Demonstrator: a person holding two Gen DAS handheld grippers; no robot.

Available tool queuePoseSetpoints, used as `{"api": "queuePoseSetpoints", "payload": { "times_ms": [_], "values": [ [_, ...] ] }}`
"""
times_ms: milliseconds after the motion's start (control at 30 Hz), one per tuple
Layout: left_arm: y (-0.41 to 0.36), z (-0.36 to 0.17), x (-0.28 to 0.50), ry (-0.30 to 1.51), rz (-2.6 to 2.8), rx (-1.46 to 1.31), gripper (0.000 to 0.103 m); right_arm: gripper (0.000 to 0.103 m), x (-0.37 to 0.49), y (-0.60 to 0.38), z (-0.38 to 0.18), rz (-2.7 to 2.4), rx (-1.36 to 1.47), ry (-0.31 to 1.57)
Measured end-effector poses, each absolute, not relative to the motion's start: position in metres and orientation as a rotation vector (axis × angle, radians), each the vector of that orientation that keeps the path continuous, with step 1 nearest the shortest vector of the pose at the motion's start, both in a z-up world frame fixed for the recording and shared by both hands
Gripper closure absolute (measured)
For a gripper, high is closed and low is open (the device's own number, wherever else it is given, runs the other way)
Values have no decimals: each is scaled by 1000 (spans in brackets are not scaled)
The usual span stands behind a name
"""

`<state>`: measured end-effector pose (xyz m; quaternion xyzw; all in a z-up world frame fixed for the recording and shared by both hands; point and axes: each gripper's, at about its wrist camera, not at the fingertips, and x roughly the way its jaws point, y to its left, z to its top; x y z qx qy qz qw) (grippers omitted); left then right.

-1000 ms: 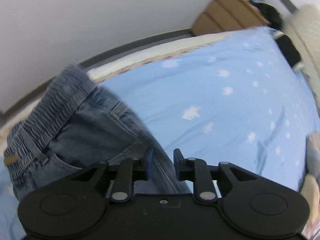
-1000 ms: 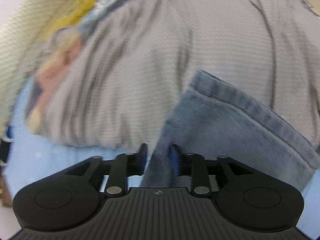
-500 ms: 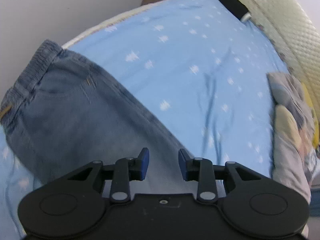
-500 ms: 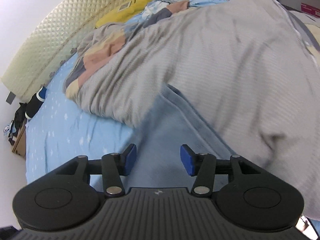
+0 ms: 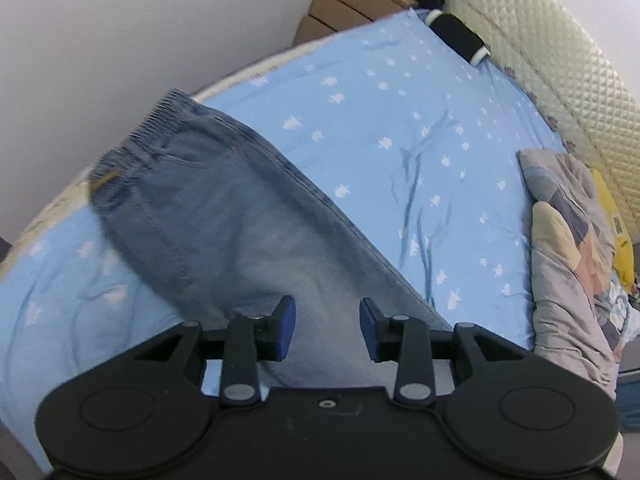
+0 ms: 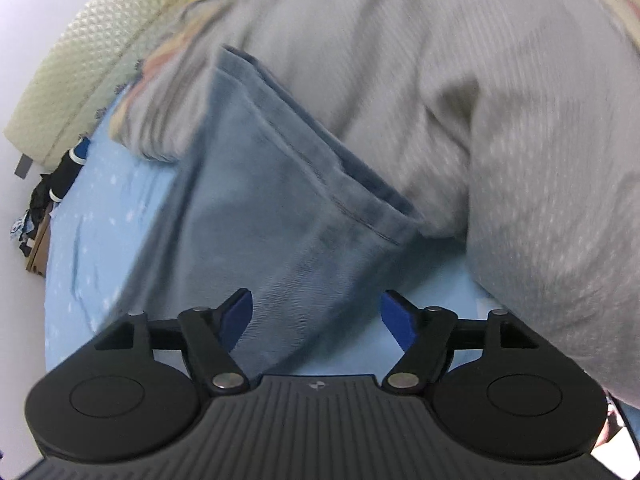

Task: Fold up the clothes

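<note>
A pair of blue jeans (image 5: 224,224) lies stretched out on the light blue bed sheet (image 5: 400,120), waistband at the far left near the bed's edge. My left gripper (image 5: 326,330) is open and empty just above the middle of the jeans. In the right wrist view the leg end of the jeans (image 6: 272,208) rests partly on a grey blanket (image 6: 460,80). My right gripper (image 6: 316,316) is wide open and empty over that leg end.
The grey patchwork blanket (image 5: 568,248) is piled at the right side of the bed. A quilted cream headboard (image 5: 560,52) runs along the far side, with a black roll (image 5: 460,38) beside it. A wooden dresser (image 5: 352,0) stands against the white wall.
Both grippers have let go of the jeans and opened. They have drawn back and up, and the jeans now lie flat on the bed.
</note>
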<state>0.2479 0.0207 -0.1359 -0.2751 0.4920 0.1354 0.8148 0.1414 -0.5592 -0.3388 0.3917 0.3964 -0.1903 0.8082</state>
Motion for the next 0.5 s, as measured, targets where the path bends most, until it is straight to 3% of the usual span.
{"api": "queuePoseSetpoints", "payload": {
  "times_ms": [367, 467, 500],
  "values": [
    [12, -122, 196, 1064, 329, -528, 68, 12, 164, -574, -395, -448, 1072, 701],
    [11, -123, 187, 1071, 340, -528, 68, 17, 174, -566, -399, -456, 1129, 666],
    [11, -124, 186, 1070, 338, -529, 68, 29, 175, -564, -400, -458, 1159, 653]
  ]
}}
